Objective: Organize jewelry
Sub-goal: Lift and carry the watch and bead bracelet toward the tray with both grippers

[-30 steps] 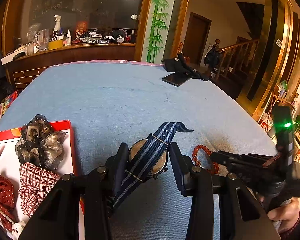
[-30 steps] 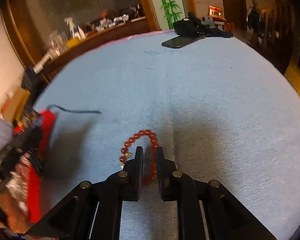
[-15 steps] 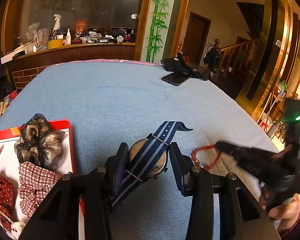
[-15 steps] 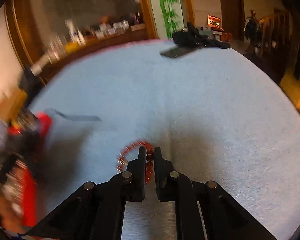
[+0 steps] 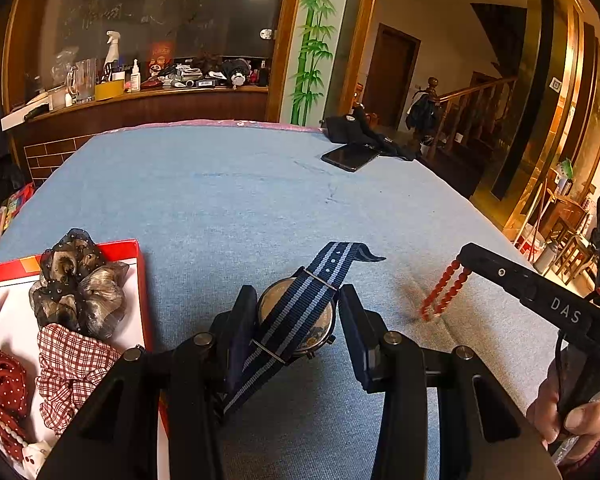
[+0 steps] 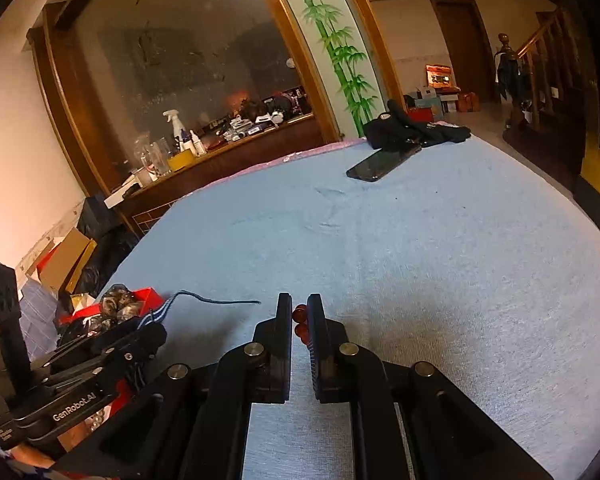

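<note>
My left gripper (image 5: 298,312) is shut on a watch (image 5: 300,316) with a blue striped strap, just above the blue cloth. My right gripper (image 6: 299,320) is shut on a red bead bracelet (image 6: 300,322). In the left wrist view the bracelet (image 5: 444,292) hangs from the right gripper's tip (image 5: 466,258), lifted off the cloth. A red-rimmed white box (image 5: 142,280) at the left holds several fabric scrunchies (image 5: 76,284); it also shows in the right wrist view (image 6: 148,294).
A black phone (image 5: 350,156) and dark clothing (image 5: 364,132) lie at the far right of the blue-covered table (image 5: 240,192). A cluttered wooden counter (image 5: 140,96) stands behind the table. The left gripper's body (image 6: 80,364) is at the left in the right wrist view.
My right gripper closed on the red bracelet and lifted it off the cloth; it now dangles. My left gripper and the watch have stayed put.
</note>
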Demonstrator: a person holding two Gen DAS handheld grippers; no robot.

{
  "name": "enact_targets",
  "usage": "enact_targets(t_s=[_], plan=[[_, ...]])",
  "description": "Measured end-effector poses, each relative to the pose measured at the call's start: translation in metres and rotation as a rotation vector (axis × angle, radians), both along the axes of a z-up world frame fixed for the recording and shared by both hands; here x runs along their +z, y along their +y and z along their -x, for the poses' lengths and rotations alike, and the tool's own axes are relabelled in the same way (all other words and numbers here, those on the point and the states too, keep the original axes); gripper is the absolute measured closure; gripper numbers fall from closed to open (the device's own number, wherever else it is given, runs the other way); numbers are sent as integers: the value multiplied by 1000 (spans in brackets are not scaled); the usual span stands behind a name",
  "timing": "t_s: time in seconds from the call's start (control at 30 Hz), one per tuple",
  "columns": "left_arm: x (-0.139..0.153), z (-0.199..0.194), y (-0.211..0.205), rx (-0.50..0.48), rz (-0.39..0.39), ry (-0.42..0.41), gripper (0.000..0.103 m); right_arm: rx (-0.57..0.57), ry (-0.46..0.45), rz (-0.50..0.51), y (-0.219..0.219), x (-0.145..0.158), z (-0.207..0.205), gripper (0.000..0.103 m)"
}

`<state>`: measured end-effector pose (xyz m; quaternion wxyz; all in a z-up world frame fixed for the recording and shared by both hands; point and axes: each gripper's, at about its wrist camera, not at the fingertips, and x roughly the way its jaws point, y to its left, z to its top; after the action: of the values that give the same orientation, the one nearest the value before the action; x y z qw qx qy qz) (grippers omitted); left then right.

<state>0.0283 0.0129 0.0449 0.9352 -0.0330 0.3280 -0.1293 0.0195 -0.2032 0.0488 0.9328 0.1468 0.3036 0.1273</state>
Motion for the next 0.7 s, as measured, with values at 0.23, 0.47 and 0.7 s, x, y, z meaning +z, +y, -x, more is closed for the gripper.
enact_targets(t_s=[0.23,0.47,0.7], plan=[[5,4,3,1,35,5,62,-11,-15,-50,-1,6,10,96],[26,24,20,24,57,-38,63,43,-16,-61,25,19,24,95],[45,50,63,99,67,-99,72,139,-56,-43,66,45,36,95]])
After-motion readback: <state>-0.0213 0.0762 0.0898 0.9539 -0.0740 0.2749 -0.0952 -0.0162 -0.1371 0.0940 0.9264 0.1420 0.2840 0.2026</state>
